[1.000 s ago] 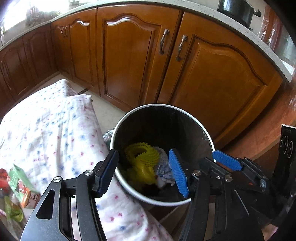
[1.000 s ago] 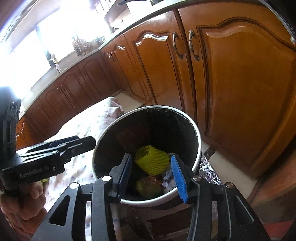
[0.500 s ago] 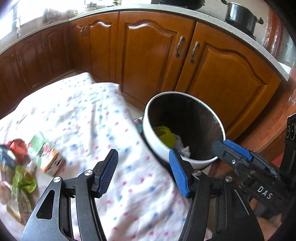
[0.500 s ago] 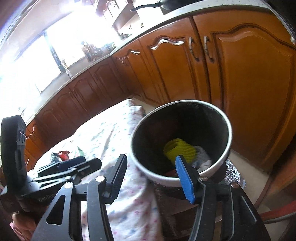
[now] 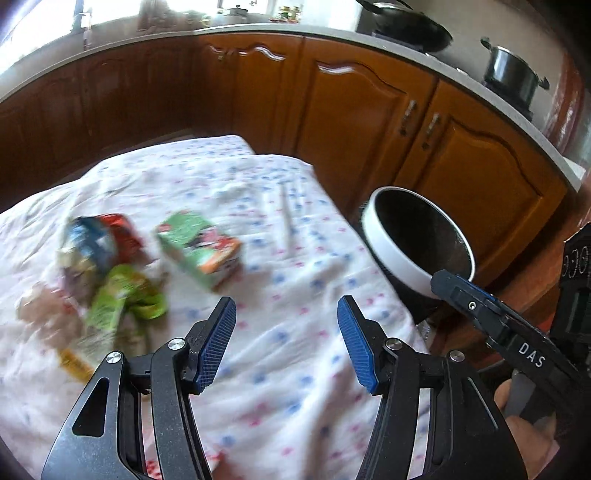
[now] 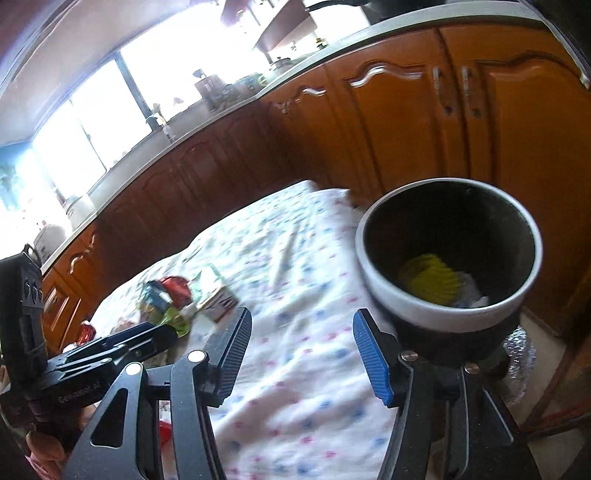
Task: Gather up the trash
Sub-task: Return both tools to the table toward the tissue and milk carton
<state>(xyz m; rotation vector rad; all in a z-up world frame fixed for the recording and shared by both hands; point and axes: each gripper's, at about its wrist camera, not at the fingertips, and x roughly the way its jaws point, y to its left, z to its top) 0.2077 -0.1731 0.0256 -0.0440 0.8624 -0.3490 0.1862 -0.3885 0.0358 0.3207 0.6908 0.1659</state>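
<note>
A round trash bin [image 5: 417, 236] with a white rim and dark inside stands at the table's right edge; in the right wrist view the bin [image 6: 448, 254] holds a yellow foam net [image 6: 430, 278] and white paper. On the flowered cloth lie a green carton [image 5: 199, 247], a green wrapper [image 5: 122, 302] and a red and blue packet [image 5: 99, 236], blurred. My left gripper [image 5: 286, 341] is open and empty above the cloth, right of the trash. My right gripper [image 6: 299, 350] is open and empty, left of the bin.
The table is covered by a white cloth [image 5: 280, 387] with small flowers. Brown wooden cabinets [image 5: 369, 110] with a light counter run behind. A pot [image 5: 511, 74] and a wok [image 5: 406, 26] stand on the counter. A thin stick [image 5: 286, 218] lies on the cloth.
Both grippers have swung left, away from over the bin, toward the trash on the cloth. Both stay open and empty.
</note>
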